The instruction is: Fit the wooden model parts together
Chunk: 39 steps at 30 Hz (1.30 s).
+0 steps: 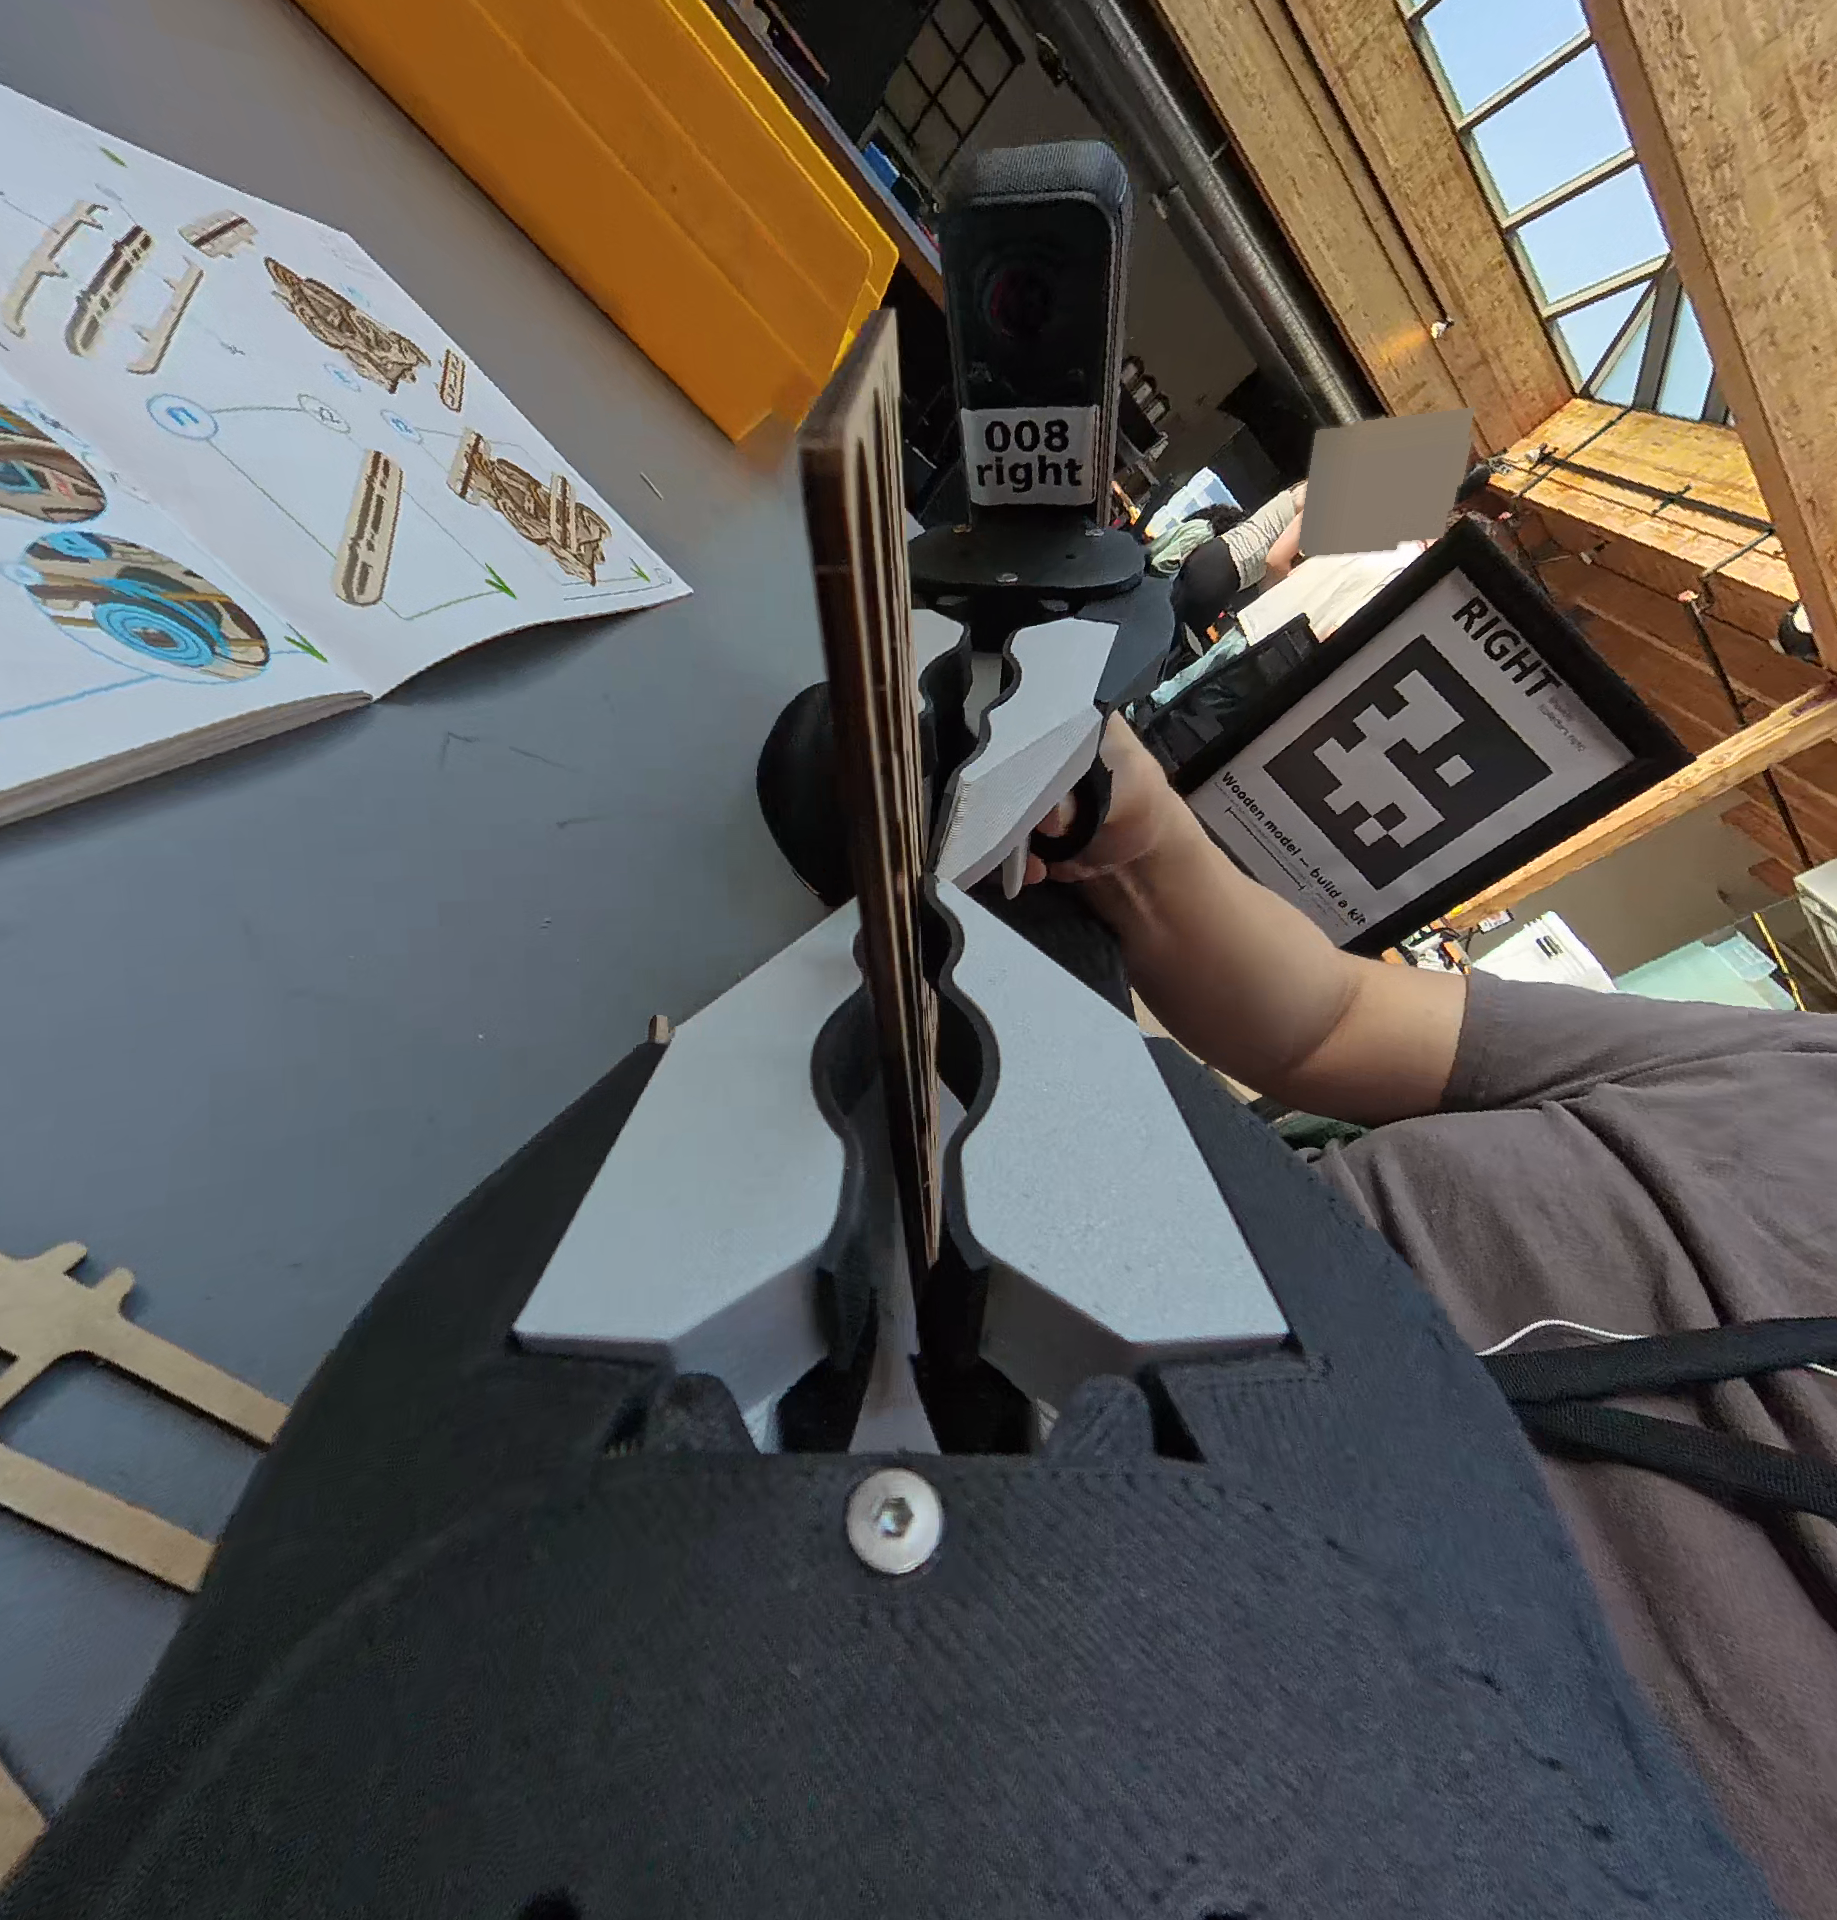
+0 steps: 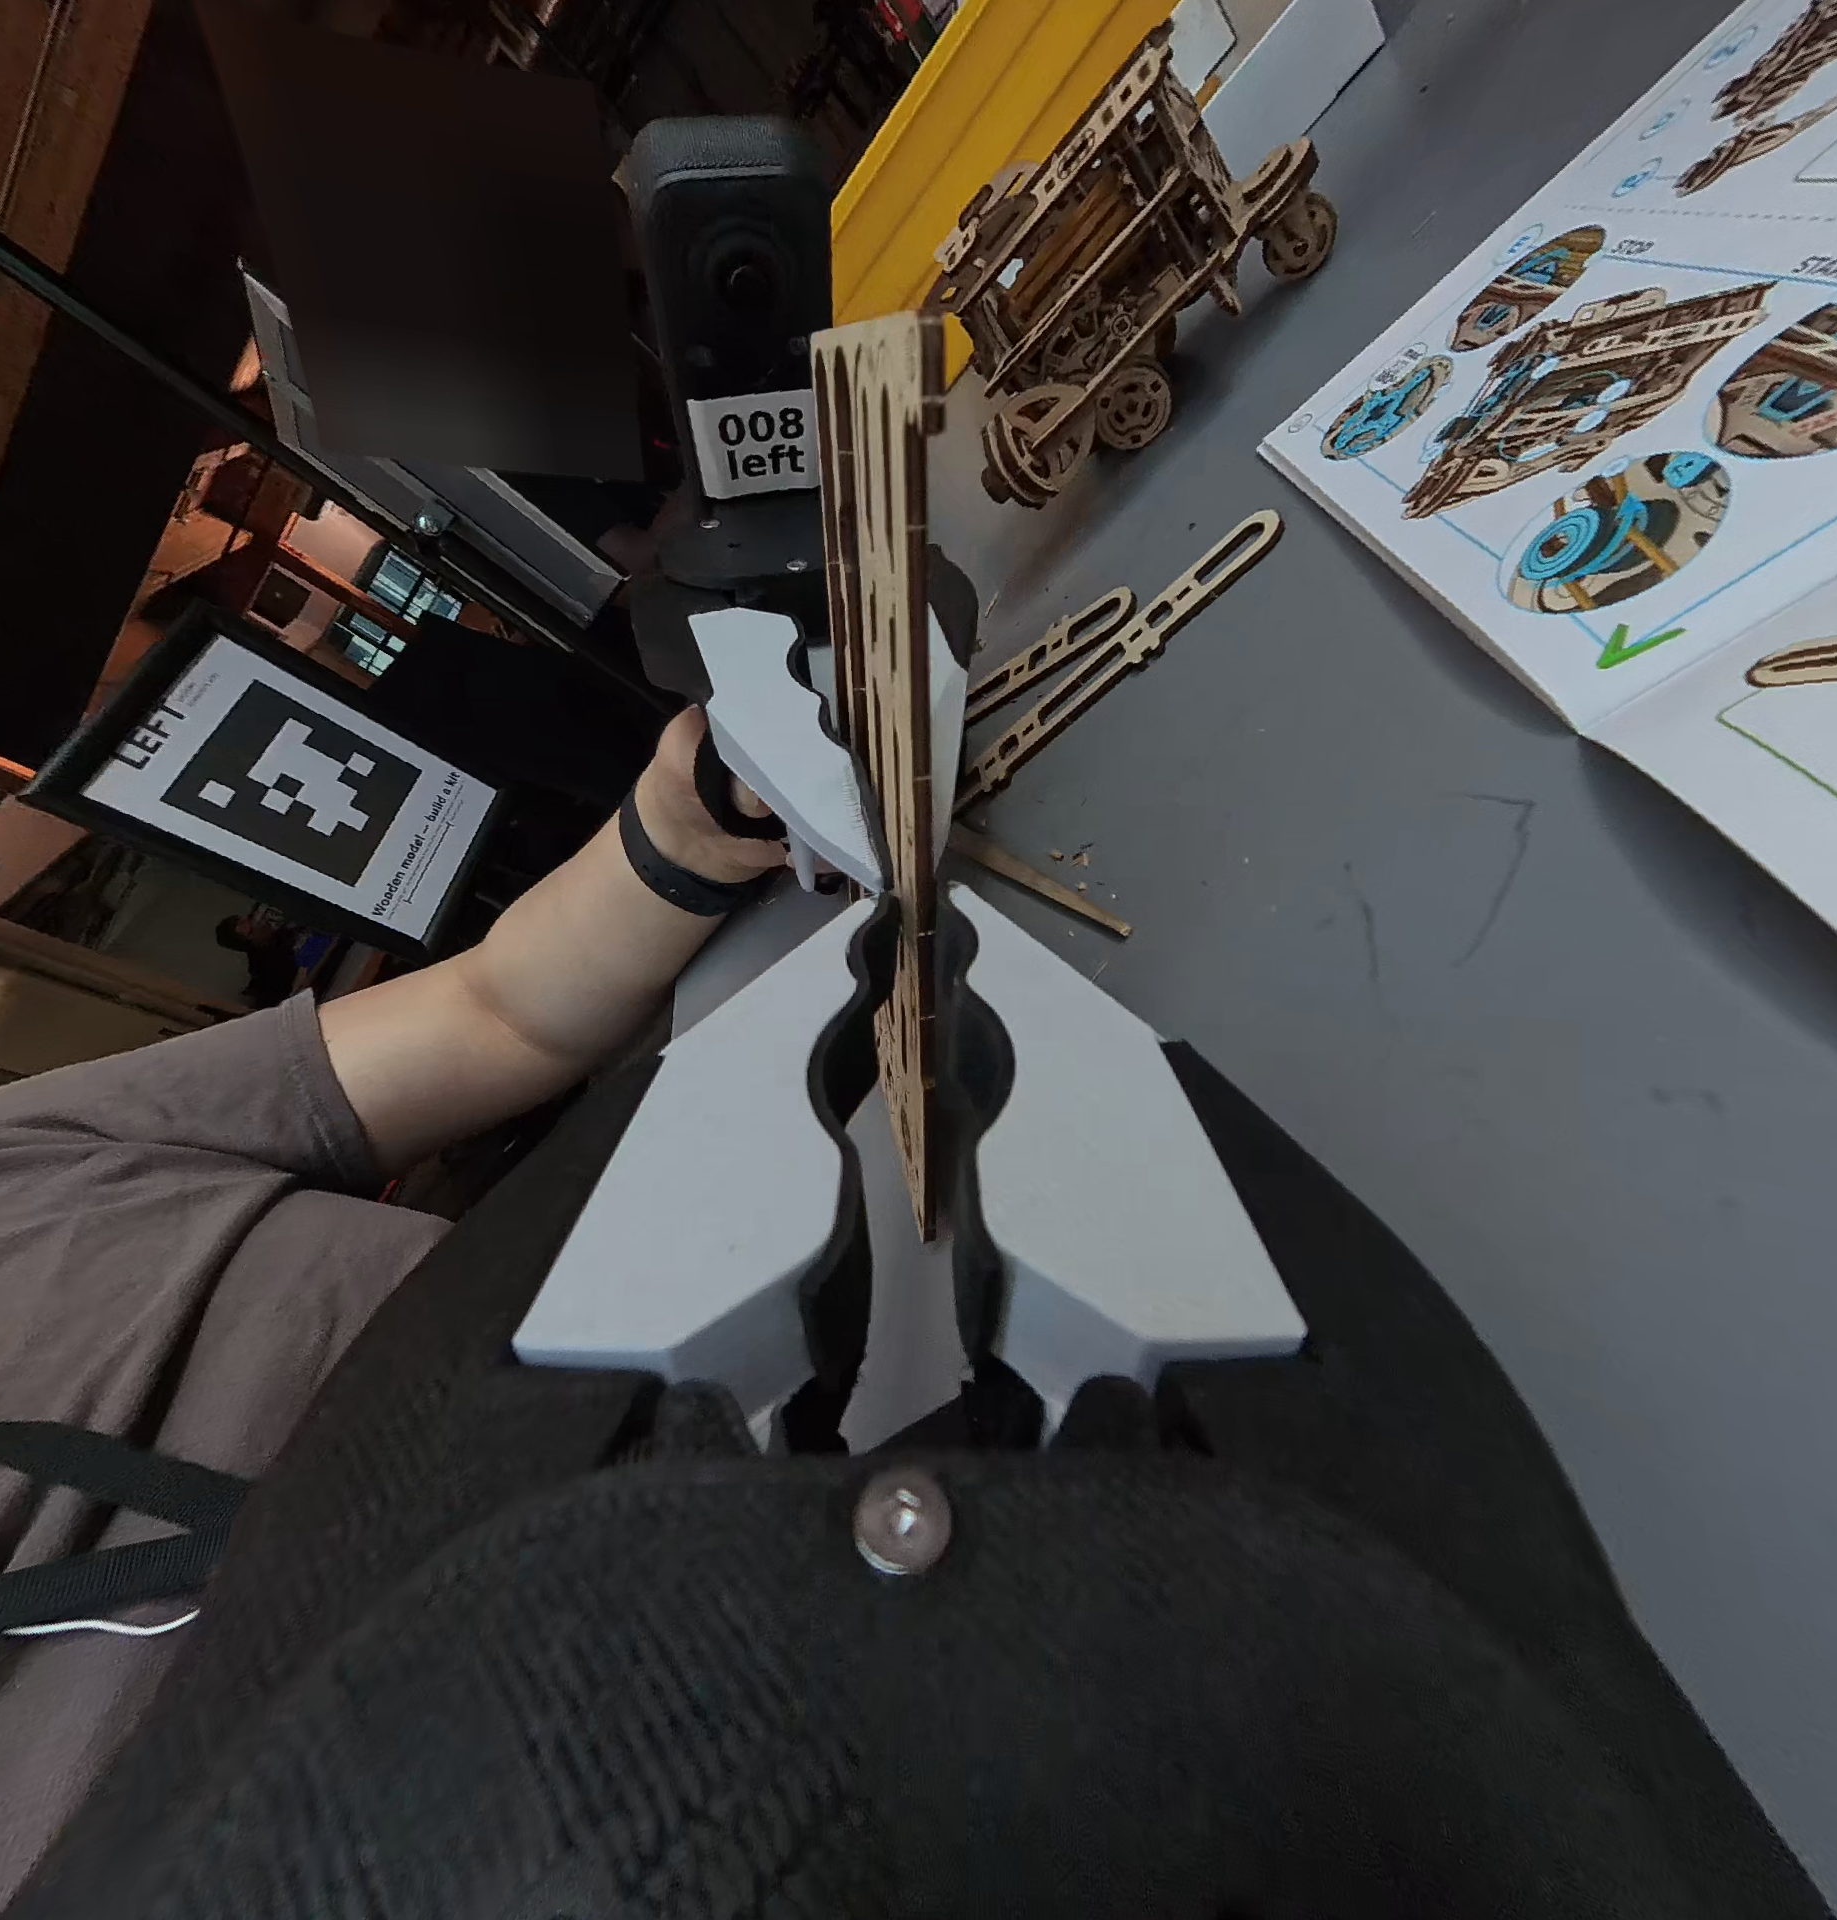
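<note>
A thin laser-cut wooden panel (image 1: 872, 727) stands edge-on between both grippers, above the grey table (image 1: 374, 987). My left gripper (image 1: 898, 904) is shut on its near end. My right gripper (image 1: 929, 810) faces it from the far side and is shut on the same panel; one of its fingers is hidden behind the wood. In the right wrist view the panel (image 2: 878, 623) runs up from my right gripper (image 2: 919, 899) to the left gripper (image 2: 883, 810). A part-built wooden vehicle model (image 2: 1111, 312) stands on the table beyond.
An open instruction booklet (image 1: 218, 468) lies on the table, also in the right wrist view (image 2: 1620, 416). Two slotted wooden strips (image 2: 1101, 665) and a thin stick (image 2: 1039, 883) lie near the grippers. A leftover cut-out sheet (image 1: 62, 1403) lies near left. A yellow bin (image 1: 633, 177) stands at the back. Framed marker signs (image 1: 1413, 748) stand alongside. The grippers are tip to tip, or close to it. Left tips and right tips are each some 20 cm from the part-built wooden vehicle model (image 2: 1111, 312).
</note>
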### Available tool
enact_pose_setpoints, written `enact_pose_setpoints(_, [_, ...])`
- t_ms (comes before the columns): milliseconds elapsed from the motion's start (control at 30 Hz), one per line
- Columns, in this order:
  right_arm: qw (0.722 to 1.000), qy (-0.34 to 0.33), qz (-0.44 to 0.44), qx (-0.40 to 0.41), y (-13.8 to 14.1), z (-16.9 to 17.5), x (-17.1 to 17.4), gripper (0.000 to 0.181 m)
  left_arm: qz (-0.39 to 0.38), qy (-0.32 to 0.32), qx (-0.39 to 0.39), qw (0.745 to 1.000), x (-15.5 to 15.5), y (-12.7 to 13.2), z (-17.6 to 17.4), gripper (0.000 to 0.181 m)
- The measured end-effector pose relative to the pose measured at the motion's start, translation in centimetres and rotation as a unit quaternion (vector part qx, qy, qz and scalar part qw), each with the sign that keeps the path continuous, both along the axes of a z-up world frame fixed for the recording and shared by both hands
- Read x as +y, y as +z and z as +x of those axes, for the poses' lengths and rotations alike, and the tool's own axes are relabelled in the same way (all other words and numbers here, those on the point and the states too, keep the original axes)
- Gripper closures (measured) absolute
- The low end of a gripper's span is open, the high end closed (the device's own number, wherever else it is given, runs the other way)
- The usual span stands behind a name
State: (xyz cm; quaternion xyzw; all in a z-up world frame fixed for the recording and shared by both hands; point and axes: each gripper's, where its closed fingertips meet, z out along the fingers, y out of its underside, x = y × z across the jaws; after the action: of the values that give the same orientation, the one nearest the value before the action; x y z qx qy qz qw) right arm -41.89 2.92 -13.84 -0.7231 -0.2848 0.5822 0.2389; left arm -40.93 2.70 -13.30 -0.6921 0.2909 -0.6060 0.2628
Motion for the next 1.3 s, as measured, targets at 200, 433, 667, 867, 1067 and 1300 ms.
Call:
enact_pose_setpoints(200, [1.000,0.007,0.008,0.007,0.4,0.0,-0.4,0.180,0.033,0.006,-0.011,0.999,0.1,1.1,-0.7,0.181])
enact_pose_setpoints(433, [0.997,0.024,0.045,0.058,2.4,0.3,-1.3,0.181,0.042,-0.024,-0.062,0.997,-1.4,3.4,-0.4,0.163])
enact_pose_setpoints(667, [0.975,0.010,0.209,0.073,6.8,0.2,-0.6,0.135,0.118,-0.029,-0.055,0.991,-4.1,5.4,-3.2,0.181])
enact_pose_setpoints(867, [0.830,0.179,0.514,-0.118,9.6,-6.5,4.0,0.079,0.235,0.039,-0.038,0.971,-6.0,5.5,-8.6,0.181])
enact_pose_setpoints(1067, [0.627,0.368,0.623,-0.290,4.0,-16.6,9.4,0.079,0.242,0.031,-0.165,0.956,-8.2,9.1,-10.9,0.181])
enact_pose_setpoints(1300, [0.567,0.448,0.619,-0.308,0.4,-21.0,11.6,0.087,0.243,0.012,-0.211,0.947,-9.4,10.5,-11.6,0.181])
